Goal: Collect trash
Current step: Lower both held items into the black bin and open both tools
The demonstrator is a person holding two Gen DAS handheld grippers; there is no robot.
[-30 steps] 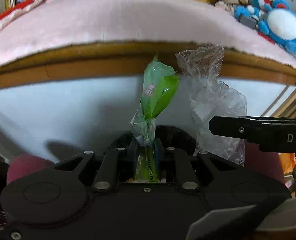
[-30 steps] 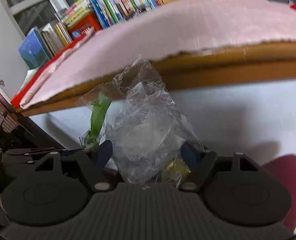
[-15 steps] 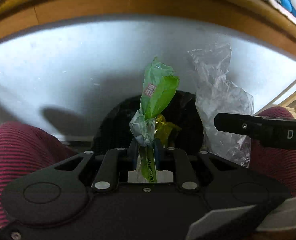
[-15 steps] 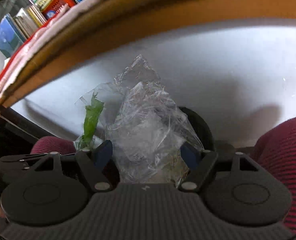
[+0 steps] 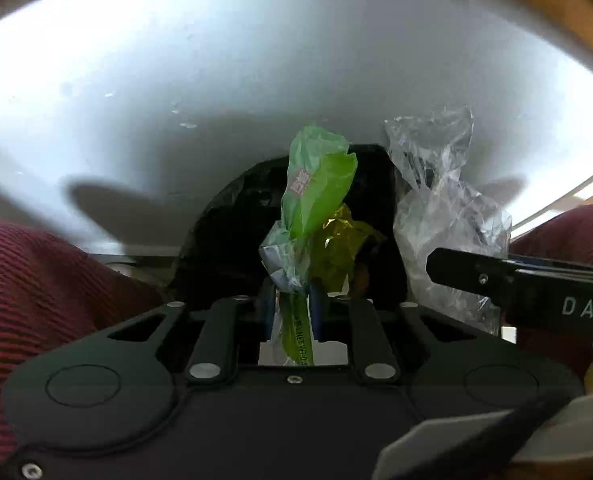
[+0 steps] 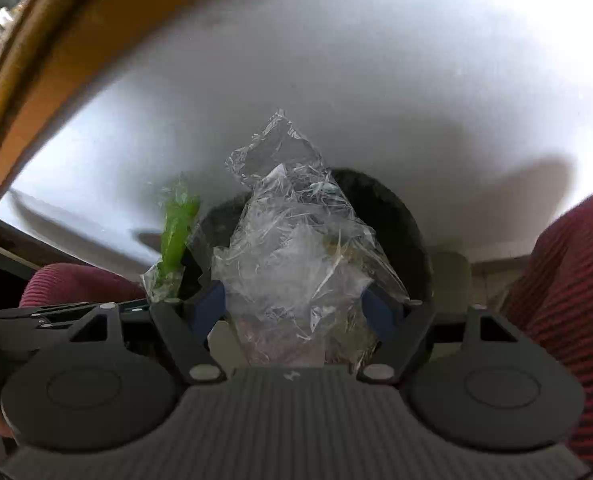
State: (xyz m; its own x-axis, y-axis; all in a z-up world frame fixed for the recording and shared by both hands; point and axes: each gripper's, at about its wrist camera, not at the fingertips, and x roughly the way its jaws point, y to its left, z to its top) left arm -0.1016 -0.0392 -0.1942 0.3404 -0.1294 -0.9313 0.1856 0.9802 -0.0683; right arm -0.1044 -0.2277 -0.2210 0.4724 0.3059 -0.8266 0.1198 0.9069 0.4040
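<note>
- The left gripper (image 5: pixel 292 312) sits at the lower centre of the left wrist view, its jaws pinched together on the stem of a green wrapper (image 5: pixel 316 184), which stands up from them so it can be carried clear of everything else.
- The right gripper (image 6: pixel 292 308) clamps a crumpled clear plastic bag (image 6: pixel 296 248) at the centre of its own view, with the jaws only part closed because the bag is bulky.
- Both pieces of trash hang above a black bin (image 5: pixel 224 248), dark in the middle of each frame, presumably lined up for dropping.
- A yellow wrapper (image 5: pixel 340 244) appears to lie inside the bin already.
- Red striped legs (image 5: pixel 36 280) flank the bin at the frame edges, which likely keeps it within easy reach.
</note>
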